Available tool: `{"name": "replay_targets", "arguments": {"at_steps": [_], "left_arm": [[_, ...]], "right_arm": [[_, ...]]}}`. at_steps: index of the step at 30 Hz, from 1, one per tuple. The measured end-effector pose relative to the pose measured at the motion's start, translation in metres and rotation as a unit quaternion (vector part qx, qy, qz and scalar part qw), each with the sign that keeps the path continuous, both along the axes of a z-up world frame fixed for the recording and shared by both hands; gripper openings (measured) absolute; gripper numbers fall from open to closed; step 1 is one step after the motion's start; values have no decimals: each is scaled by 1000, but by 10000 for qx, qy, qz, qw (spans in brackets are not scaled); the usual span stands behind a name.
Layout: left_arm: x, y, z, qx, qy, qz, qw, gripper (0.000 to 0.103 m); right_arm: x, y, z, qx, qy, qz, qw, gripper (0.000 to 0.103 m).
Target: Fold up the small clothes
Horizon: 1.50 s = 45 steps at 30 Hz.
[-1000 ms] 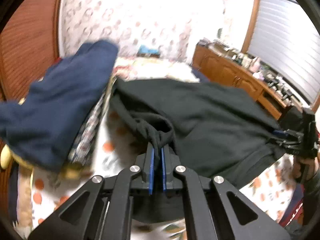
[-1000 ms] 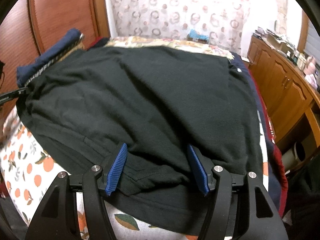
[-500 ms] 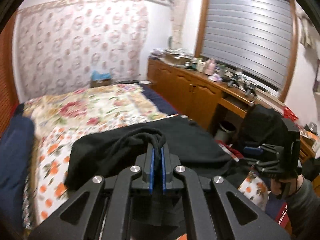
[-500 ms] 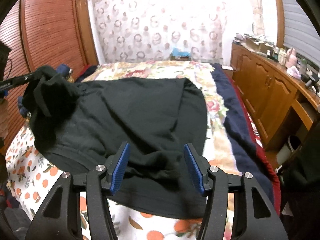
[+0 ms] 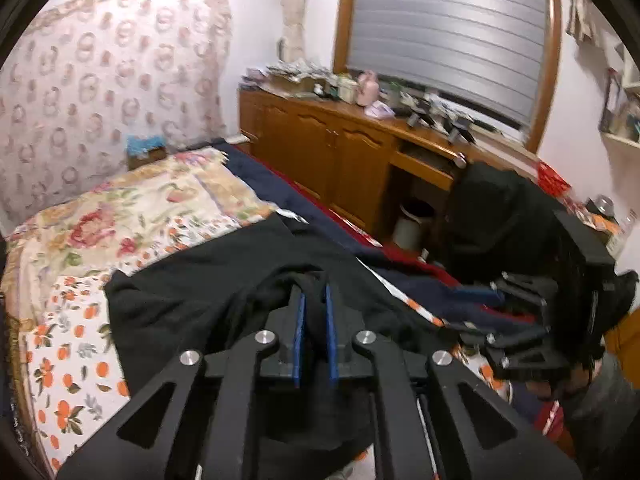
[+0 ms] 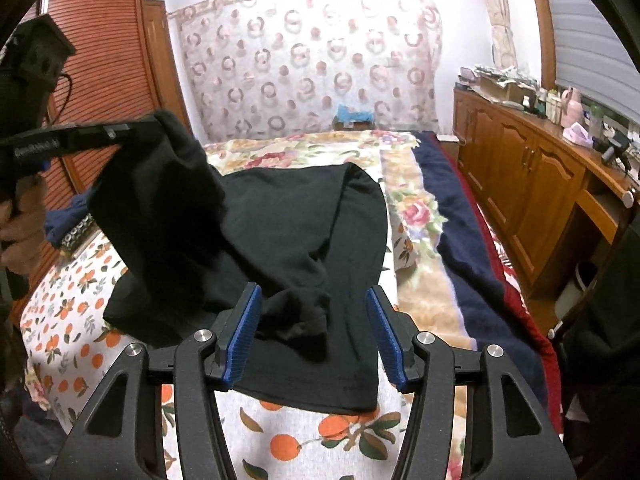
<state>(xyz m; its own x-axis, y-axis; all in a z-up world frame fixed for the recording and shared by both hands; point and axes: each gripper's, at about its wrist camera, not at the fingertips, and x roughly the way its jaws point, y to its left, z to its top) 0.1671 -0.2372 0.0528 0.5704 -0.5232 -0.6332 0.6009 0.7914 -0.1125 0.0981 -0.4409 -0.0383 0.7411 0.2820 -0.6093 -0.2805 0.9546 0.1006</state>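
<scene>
At the far left of the right wrist view stands a slatted wooden wardrobe (image 6: 104,60), and below it a folded navy garment (image 6: 64,216) lies at the bed's edge. The left gripper (image 5: 314,320) has its blue pads drawn together on a bunched corner of the black shirt (image 6: 288,232), lifting that corner up off the bed; from the right wrist view the same gripper (image 6: 132,130) shows at upper left with the cloth draping down from its tip in a loose fold. The shirt is plain matte black knit, its body spread flat across the orange-print sheet (image 6: 72,320), with a stitched hem along the near edge and a crumpled sleeve heaped on top near the front. The right gripper (image 6: 316,336) hovers over that near edge with its blue pads set wide apart, the crumpled sleeve lying between them but not pinched. Beyond the shirt lies a floral quilt (image 6: 304,152), then a navy blanket (image 6: 460,232) with a red edge along the right side of the bed. A small blue box (image 6: 352,114) sits against the patterned wall (image 6: 312,64). Farthest right runs a wooden sideboard (image 6: 532,176) cluttered on top, under a window with a grey roller shutter (image 5: 448,36).
</scene>
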Motion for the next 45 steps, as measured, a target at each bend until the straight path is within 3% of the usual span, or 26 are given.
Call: {"name": "replay_targets", "arguments": {"at_steps": [2, 4, 14, 21, 26, 35, 45], "left_arm": [[-5, -1, -4, 117, -11, -12, 9999, 29], [-11, 3, -4, 136, -44, -18, 9999, 38], [-15, 70, -14, 150, -53, 580, 9982, 39], [-18, 128, -33, 380, -171, 1139, 9926, 39], [-19, 163, -53, 377, -37, 1473, 9884, 39], [-19, 208, -90, 338, 280, 1842, 9819, 39], [-23, 235, -107, 270, 424, 2043, 9776, 39]], "right_arm": [[2, -2, 0, -5, -4, -5, 10000, 55], [2, -2, 0, 5, -11, -12, 10000, 55], [22, 14, 11, 27, -78, 161, 9998, 55], [50, 59, 20, -15, -82, 592, 9982, 55], [75, 108, 16, -118, -11, 1032, 9946, 55], [112, 193, -7, -475, 325, 1841, 9812, 55], [129, 262, -37, -983, 708, 2525, 9600, 55]]}}
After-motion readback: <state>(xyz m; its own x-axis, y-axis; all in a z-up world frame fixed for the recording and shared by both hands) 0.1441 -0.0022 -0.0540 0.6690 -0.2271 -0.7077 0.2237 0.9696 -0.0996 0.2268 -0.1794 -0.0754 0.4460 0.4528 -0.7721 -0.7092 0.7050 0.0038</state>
